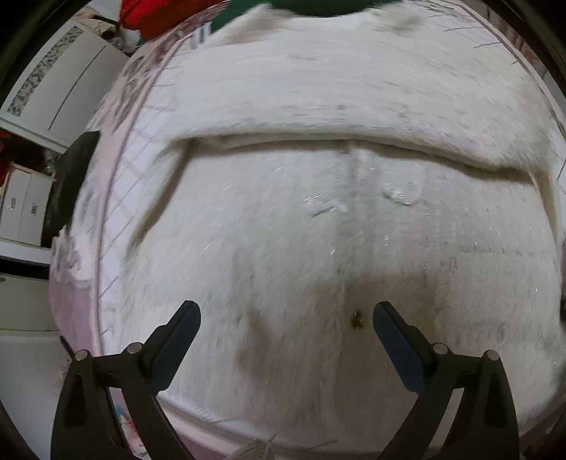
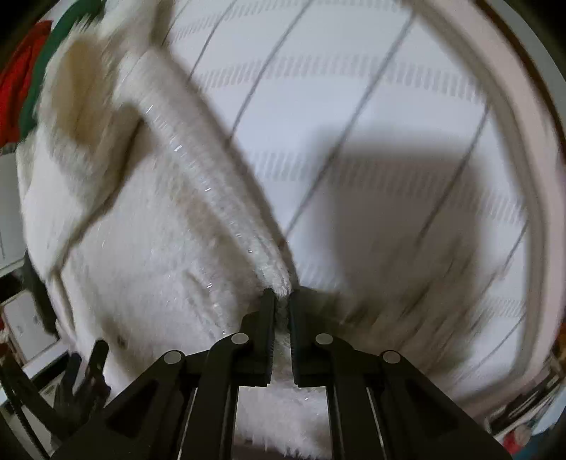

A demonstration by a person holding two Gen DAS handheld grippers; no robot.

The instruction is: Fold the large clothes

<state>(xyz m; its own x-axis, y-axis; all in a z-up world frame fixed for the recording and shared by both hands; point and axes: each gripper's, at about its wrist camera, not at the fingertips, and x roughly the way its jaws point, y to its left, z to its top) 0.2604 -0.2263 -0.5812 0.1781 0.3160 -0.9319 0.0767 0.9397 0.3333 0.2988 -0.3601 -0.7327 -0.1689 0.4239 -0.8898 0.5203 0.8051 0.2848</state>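
This looks like a bedroom in a home. A bed (image 2: 406,106) with a white sheet crossed by thin grey lines fills the right wrist view, its pale edge curving down the right of the frame. At the left edge of the left wrist view stand white cupboards (image 1: 24,208), and red clothing (image 1: 159,14) sits at the top left.

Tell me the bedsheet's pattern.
White bedsheet with thin dark lines and faint dashed bands; right wrist view.
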